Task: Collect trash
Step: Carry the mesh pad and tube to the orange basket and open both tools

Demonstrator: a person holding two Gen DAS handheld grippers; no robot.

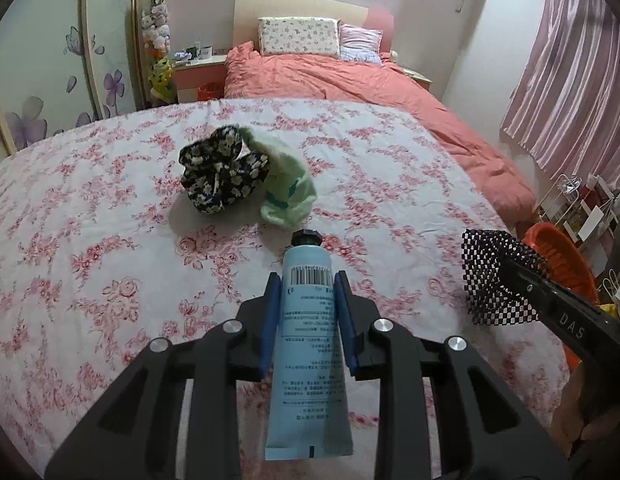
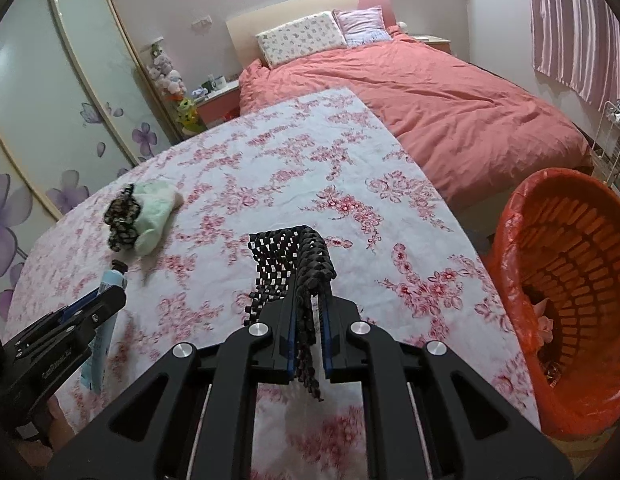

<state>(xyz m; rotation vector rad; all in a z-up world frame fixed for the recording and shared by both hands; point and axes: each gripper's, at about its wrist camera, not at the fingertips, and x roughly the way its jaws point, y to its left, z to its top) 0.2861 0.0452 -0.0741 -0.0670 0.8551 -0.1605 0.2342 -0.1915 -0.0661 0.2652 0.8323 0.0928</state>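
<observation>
While the left tongs (image 1: 308, 280) clamp one blue tube (image 1: 308, 344), the right tongs (image 2: 308, 296) pinch one black mesh scrap (image 2: 290, 264).

Pale-blue tube (image 1: 308, 320), black-white checkered mesh (image 2: 288, 264), orange basket (image 2: 582, 280)

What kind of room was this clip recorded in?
A bedroom, most likely: a bed with pillows and a salmon duvet, a wardrobe with flower decals, and a nightstand beside a stack of plush toys.
</observation>
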